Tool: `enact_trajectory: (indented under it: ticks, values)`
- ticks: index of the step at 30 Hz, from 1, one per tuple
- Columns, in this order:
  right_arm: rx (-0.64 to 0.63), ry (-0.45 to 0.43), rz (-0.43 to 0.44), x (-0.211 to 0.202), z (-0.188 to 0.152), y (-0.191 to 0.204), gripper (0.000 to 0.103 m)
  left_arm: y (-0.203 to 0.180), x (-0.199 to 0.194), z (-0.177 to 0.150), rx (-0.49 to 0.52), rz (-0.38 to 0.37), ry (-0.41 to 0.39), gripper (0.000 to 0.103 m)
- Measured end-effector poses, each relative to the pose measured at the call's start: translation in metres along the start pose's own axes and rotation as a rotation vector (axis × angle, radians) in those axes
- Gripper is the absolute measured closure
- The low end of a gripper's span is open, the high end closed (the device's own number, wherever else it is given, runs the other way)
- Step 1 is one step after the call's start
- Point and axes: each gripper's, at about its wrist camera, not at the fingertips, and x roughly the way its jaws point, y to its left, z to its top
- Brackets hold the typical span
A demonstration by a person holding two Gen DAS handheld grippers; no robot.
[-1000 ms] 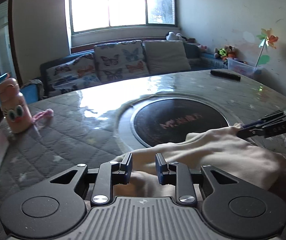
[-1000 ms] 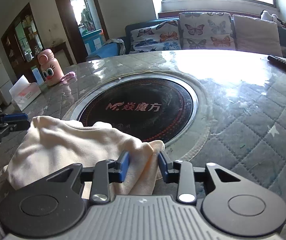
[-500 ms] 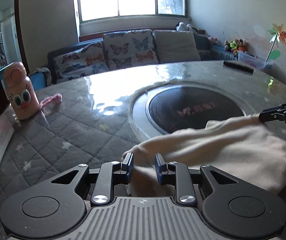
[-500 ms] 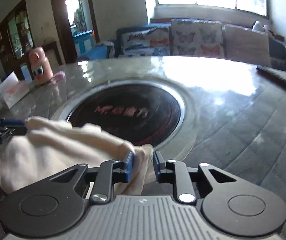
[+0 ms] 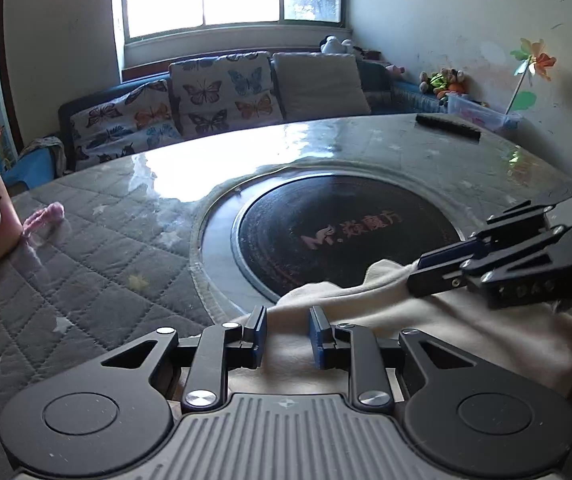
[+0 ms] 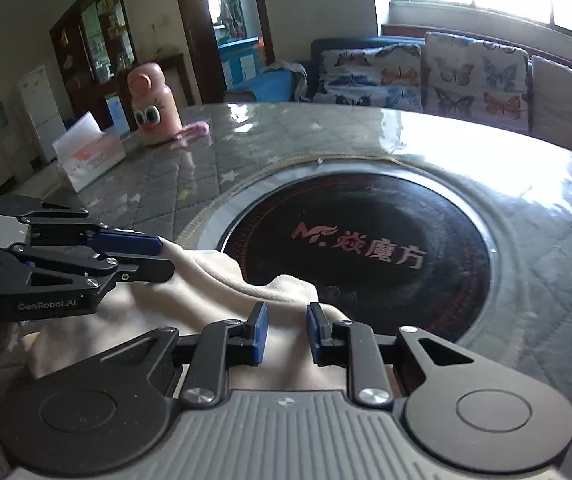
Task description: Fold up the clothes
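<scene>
A cream garment (image 5: pixel 425 320) lies bunched at the near edge of the round table, partly over the black hob disc (image 5: pixel 345 232). My left gripper (image 5: pixel 286 332) has its jaws a little apart with the cloth's edge between them. My right gripper (image 6: pixel 284 330) stands the same way over the cloth (image 6: pixel 214 280). Each gripper shows in the other's view, the right one (image 5: pixel 421 272) and the left one (image 6: pixel 162 258), both resting low on the cloth. Whether the pads pinch the fabric is hard to tell.
A pink cartoon bottle (image 6: pixel 152 110) and a pink rag (image 6: pixel 194 132) stand at the far left of the quilted grey table cover (image 5: pixel 86 248). A tissue box (image 6: pixel 88 156) sits beside them. A black remote (image 5: pixel 447 126) lies far right. A sofa with butterfly cushions (image 5: pixel 222 92) stands behind.
Both grippers have come closer together and lower, bringing the cloth's ends with them. The jaws of both stand slightly wider than half a second ago.
</scene>
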Motion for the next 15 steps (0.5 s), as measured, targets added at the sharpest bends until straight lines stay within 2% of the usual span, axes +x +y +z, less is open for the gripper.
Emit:
enact_trajectory:
  ticks: [6, 11, 15]
  values:
    - [0.013, -0.008, -0.015, 0.004, 0.002, 0.003, 0.082, 0.004, -0.003, 0.000, -0.013, 0.003, -0.008, 0.076]
    - [-0.020, -0.020, 0.010, 0.002, 0.006, 0.012, 0.082, -0.002, -0.004, 0.003, -0.001, -0.009, -0.025, 0.076]
    - [-0.055, 0.003, 0.020, 0.013, 0.009, 0.022, 0.082, -0.003, 0.008, 0.000, 0.006, 0.008, 0.000, 0.075]
